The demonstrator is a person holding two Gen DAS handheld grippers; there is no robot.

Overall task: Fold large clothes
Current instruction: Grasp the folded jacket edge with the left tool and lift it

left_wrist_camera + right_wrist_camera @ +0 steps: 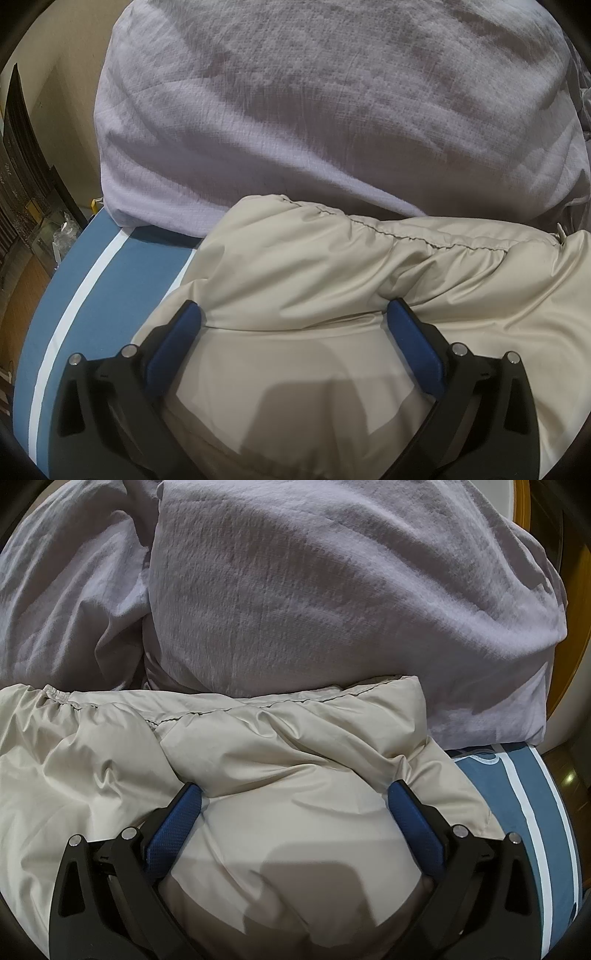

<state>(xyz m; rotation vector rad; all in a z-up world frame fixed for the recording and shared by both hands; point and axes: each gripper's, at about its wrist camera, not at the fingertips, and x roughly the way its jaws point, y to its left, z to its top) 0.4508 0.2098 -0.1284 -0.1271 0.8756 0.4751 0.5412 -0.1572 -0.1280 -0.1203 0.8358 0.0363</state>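
Observation:
A beige puffy jacket [332,273] lies on the bed, its gathered stitched hem along the far side. My left gripper [293,314] is open, jaws wide apart, pressed down over the jacket near its left edge. In the right wrist view the same jacket [258,746] fills the lower half. My right gripper [293,794] is open, jaws wide apart, resting over the jacket near its right corner. Blue pads [173,834] touch the fabric on both sides; neither gripper pinches it.
A large lilac-grey pillow or duvet [314,110] lies just behind the jacket, also seen in the right wrist view [314,609]. The blue sheet with a white stripe [92,295] shows at the bed's left edge and at the right edge [524,812]. Dark furniture [22,166] stands at left.

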